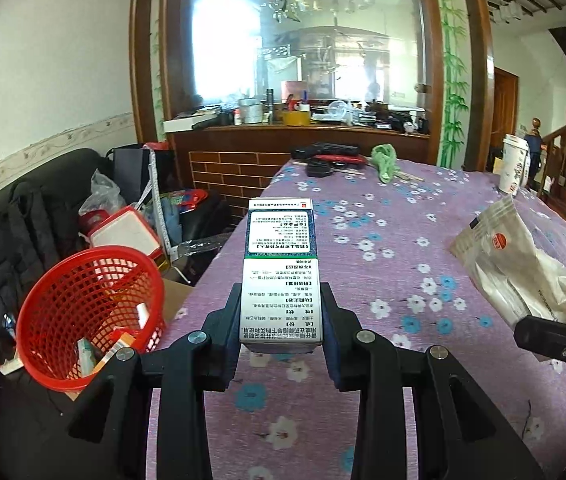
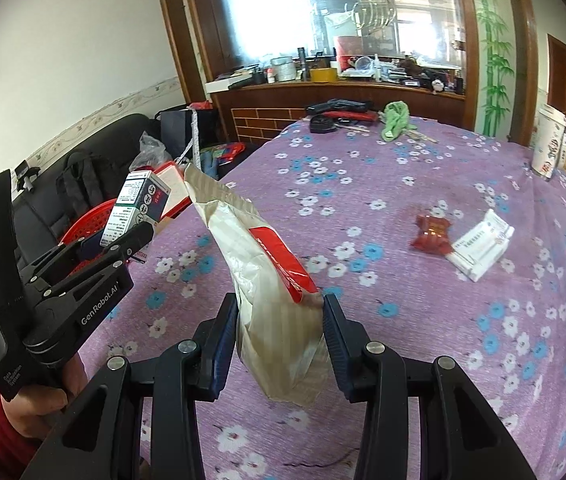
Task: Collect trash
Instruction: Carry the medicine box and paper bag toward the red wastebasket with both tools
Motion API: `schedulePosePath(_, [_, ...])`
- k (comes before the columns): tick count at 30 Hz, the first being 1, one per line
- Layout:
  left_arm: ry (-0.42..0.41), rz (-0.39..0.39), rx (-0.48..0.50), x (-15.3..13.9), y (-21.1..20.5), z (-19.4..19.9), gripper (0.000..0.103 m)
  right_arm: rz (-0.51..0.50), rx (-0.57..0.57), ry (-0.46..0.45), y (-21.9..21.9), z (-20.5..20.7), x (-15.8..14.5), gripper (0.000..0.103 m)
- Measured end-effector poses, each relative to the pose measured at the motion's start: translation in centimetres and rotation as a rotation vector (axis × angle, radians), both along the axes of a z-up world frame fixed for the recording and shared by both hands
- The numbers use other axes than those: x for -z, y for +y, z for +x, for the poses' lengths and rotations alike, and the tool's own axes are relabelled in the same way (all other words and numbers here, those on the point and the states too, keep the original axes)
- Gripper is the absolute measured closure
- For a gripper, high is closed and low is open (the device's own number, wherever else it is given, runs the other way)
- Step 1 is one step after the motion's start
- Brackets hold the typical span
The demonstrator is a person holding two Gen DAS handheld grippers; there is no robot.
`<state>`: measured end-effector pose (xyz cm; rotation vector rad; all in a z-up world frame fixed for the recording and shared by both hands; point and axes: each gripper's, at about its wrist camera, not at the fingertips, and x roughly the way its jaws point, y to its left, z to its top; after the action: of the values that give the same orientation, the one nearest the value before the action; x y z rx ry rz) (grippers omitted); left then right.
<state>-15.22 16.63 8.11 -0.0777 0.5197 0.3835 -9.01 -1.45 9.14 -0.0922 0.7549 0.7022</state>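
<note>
Both grippers loaded. Left wrist: left gripper (image 1: 282, 320) clamped on medicine box (image 1: 280, 270), box sticking out forward over purple floral tablecloth (image 1: 383, 240); red mesh basket (image 1: 91, 316) low to its left, off the table edge. Right wrist: right gripper (image 2: 281, 332) pinching crumpled paper bag (image 2: 267, 280); red wrapper (image 2: 431, 234) and white carton (image 2: 481, 246) ahead to its right on the cloth.

Left wrist view: looks forward along the left tool (image 1: 283, 312) from the surface's (image 1: 383, 248) near left edge, facing its far edge; the red basket (image 1: 87, 316) sits close on the left.
Right wrist view: looks forward along the right tool (image 2: 281, 336) from the near edge, low and close over the surface (image 2: 403, 280).
Shared: the surface, green cloth (image 1: 385, 160) (image 2: 395, 120), mirrored cabinet (image 1: 295, 48) (image 2: 323, 20); each view catches the other tool.
</note>
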Motion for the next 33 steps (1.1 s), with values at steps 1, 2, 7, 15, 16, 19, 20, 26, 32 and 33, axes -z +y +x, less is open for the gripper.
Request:
schedulePosePath(1, [-0.001,-0.003,-0.006,0.0,0.3,-0.1,0.07,-0.002,-0.004,0.001,0.2,-0.1,0.0,0.058])
schedulePosePath(2, [-0.002,-0.004,-0.011,-0.1,0.6,-0.2,0.07,-0.004,-0.01,0.002,0.6,-0.1,0.0,0.058])
schedulePosePath(7, [-0.008,-0.019,-0.035,-0.1,1.7,-0.5,0.07,-0.013,-0.035,0.0,1.9,-0.2,-0.1,0.058])
schedulePosePath(15, [-0.02,-0.039,-0.067,-0.4,3.6,-1.6,0.07,-0.032,-0.069,0.01,4.3,-0.4,0.1,0.058])
schedulePosePath(16, [-0.022,-0.041,-0.075,-0.4,4.0,-1.8,0.07,-0.032,-0.075,0.013,4.5,-0.5,0.2,0.058])
schedulePosePath(19, [-0.021,-0.048,-0.092,-0.5,4.8,-2.0,0.07,-0.04,-0.093,0.015,5.5,-0.9,0.4,0.058])
schedulePosePath(20, [-0.021,-0.049,-0.096,-0.5,5.0,-2.1,0.07,-0.042,-0.102,0.02,6.0,-1.0,0.6,0.058])
schedulePosePath(26, [-0.02,-0.062,-0.139,-0.4,6.7,-2.7,0.07,-0.06,-0.139,0.027,7.5,-1.5,1.2,0.058])
schedulePosePath(32, [-0.017,-0.069,-0.178,-0.3,8.3,-3.1,0.07,-0.07,-0.159,0.034,8.3,-1.6,1.5,0.058])
schedulePosePath(33, [-0.018,-0.072,-0.184,-0.3,8.6,-3.3,0.07,-0.07,-0.162,0.036,8.5,-1.6,1.6,0.058])
